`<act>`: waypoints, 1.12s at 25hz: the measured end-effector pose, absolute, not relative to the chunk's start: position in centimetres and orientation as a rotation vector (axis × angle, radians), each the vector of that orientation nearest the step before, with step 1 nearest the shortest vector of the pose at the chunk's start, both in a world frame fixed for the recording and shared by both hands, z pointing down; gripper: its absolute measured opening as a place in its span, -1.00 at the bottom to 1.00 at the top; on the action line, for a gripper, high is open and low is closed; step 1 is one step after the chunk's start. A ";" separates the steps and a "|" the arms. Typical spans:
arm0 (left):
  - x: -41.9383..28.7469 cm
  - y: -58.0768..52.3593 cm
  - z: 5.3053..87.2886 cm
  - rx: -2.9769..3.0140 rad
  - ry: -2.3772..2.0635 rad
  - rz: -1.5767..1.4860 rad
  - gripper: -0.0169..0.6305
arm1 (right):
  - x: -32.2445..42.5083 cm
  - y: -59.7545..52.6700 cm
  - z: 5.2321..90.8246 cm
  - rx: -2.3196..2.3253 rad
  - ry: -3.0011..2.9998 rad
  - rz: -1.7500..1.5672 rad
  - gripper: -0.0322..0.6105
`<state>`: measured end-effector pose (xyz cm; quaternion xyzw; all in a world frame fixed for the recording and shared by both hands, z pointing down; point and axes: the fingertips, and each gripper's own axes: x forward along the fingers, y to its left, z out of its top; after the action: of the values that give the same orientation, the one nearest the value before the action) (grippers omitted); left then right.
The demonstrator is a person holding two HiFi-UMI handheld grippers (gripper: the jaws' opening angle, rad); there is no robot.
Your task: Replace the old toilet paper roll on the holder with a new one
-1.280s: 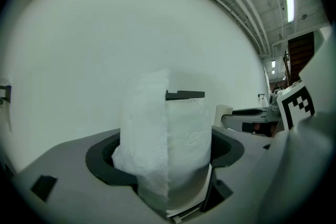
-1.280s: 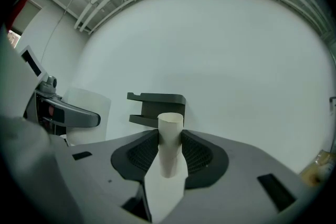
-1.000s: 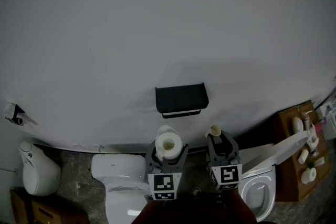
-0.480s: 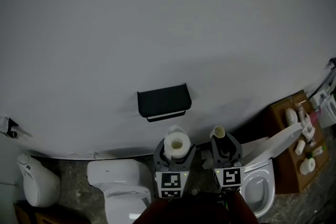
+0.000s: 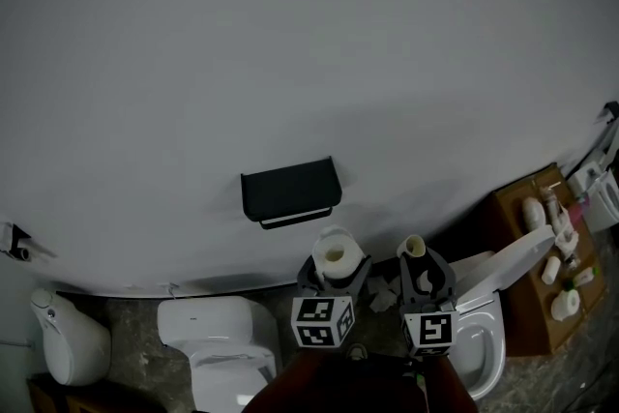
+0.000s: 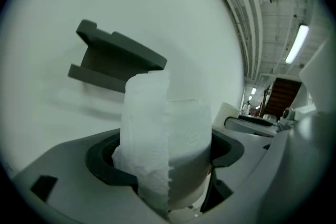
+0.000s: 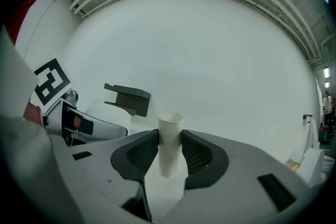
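A black paper holder (image 5: 289, 192) is fixed to the white wall; it also shows as the black holder (image 6: 113, 58) and black holder (image 7: 127, 97) in the two gripper views. My left gripper (image 5: 333, 278) is shut on a full white toilet paper roll (image 5: 337, 255), held upright below and right of the holder; a loose sheet hangs down the roll's (image 6: 165, 134) front. To its right, my right gripper (image 5: 416, 279) is shut on an empty cardboard tube (image 5: 411, 248), standing upright between the pads as a pale tube (image 7: 169, 144).
A white toilet (image 5: 218, 343) stands at the lower left, another with its lid up (image 5: 488, 319) at the lower right. A wooden cabinet (image 5: 537, 256) with bottles is at the far right. A white bin (image 5: 63, 334) sits at the far left.
Both grippers have shifted to the right relative to the holder, which now sits up and left of the roll. The roll and tube stay gripped.
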<state>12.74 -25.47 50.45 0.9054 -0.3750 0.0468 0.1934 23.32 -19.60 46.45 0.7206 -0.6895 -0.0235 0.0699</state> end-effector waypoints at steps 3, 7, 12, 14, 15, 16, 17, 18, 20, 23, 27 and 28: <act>13.6 -26.8 51.4 2.411 -1.000 0.074 0.36 | 23.7 -19.8 46.2 2.165 -2.080 -0.066 -0.43; 14.7 -28.1 51.2 2.357 -0.981 0.042 0.36 | 23.6 -20.2 45.8 2.150 -2.086 -0.078 -0.43; 16.2 -30.3 51.4 2.190 -0.920 -0.088 0.36 | 23.5 -20.7 45.6 2.148 -2.093 -0.082 -0.43; 16.4 -31.1 51.6 2.121 -0.914 -0.144 0.36 | 23.5 -20.9 45.5 2.143 -2.101 -0.100 -0.43; 16.4 -31.5 51.5 2.096 -0.923 -0.170 0.36 | 23.6 -21.0 45.5 2.144 -2.104 -0.105 -0.43; 16.3 -31.9 51.4 2.080 -0.939 -0.194 0.36 | 23.7 -21.0 45.4 2.147 -2.102 -0.106 -0.43; 16.2 -32.3 51.1 2.072 -0.955 -0.220 0.36 | 23.8 -21.1 45.4 2.148 -2.097 -0.102 -0.43; 16.2 -32.7 50.7 2.061 -0.962 -0.250 0.36 | 23.9 -21.1 45.5 2.147 -2.091 -0.095 -0.43; 16.3 -33.3 50.1 2.008 -0.944 -0.325 0.36 | 24.0 -21.2 45.5 2.139 -2.083 -0.084 -0.43; 16.1 -34.1 49.4 1.921 -0.917 -0.432 0.36 | 23.8 -21.3 45.8 2.130 -2.084 -0.076 -0.43; 14.7 -34.5 48.4 1.860 -0.912 -0.562 0.36 | 23.5 -21.5 46.1 2.118 -2.100 -0.082 -0.43; 14.3 -34.6 48.1 1.852 -0.906 -0.599 0.36 | 23.3 -21.6 46.0 2.116 -2.101 -0.078 -0.43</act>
<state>14.25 -34.64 48.08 0.7581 -0.3709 -0.2453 0.4771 23.34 -21.59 46.00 0.7070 -0.7023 -0.0260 0.0793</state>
